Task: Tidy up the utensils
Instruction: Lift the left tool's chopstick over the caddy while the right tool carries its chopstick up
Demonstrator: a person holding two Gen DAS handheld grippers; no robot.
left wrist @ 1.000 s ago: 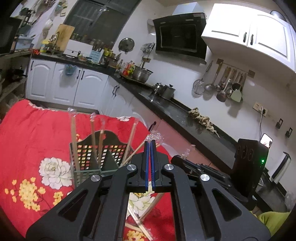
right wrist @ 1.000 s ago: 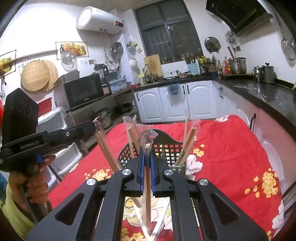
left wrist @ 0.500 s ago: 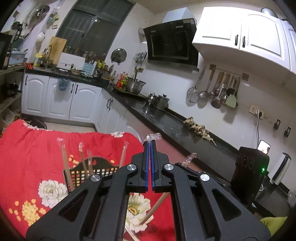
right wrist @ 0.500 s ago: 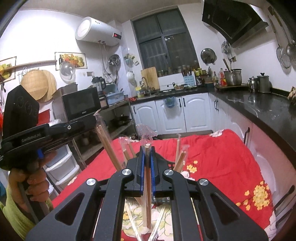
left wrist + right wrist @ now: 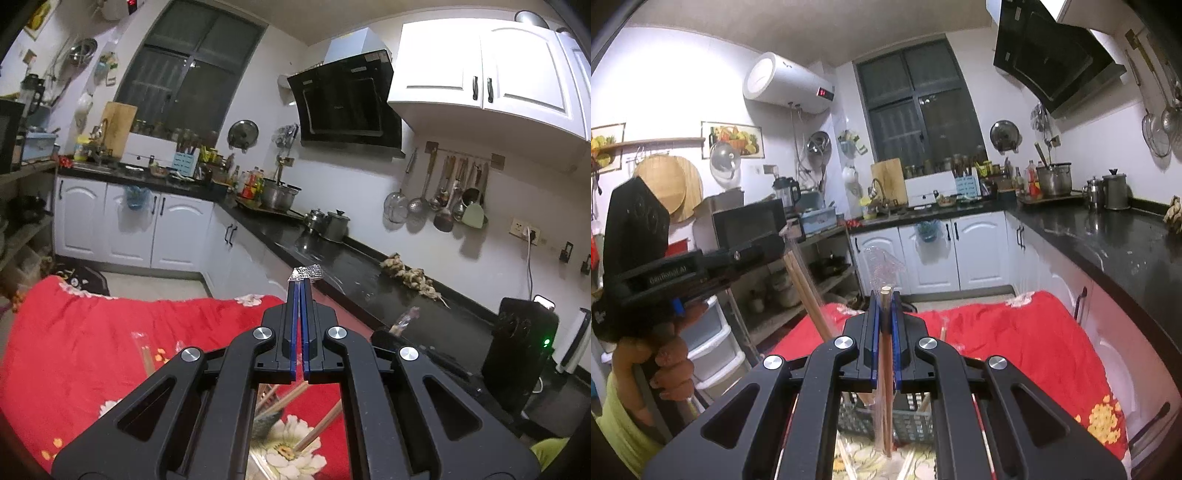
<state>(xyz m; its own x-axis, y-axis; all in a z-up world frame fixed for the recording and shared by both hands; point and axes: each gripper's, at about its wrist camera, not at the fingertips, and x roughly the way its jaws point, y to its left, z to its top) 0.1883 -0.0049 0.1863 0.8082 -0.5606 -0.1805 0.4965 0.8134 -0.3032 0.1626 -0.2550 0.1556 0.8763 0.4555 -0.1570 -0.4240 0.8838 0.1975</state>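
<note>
While both grippers pinch wrapped chopsticks, keep lifts straight & clear of the basket rim before dropping in. Right gripper (image 5: 884,295) is clamped on a chopstick pair (image 5: 885,369) in clear wrap, upright between its pads. Left gripper (image 5: 300,286) is pressed together on a wrapper edge (image 5: 307,272); its sticks hang below. Mesh basket (image 5: 908,424) sits under the right gripper w/ several wrapped pairs leaning inside; more lie on the red cloth (image 5: 1015,343).
</note>
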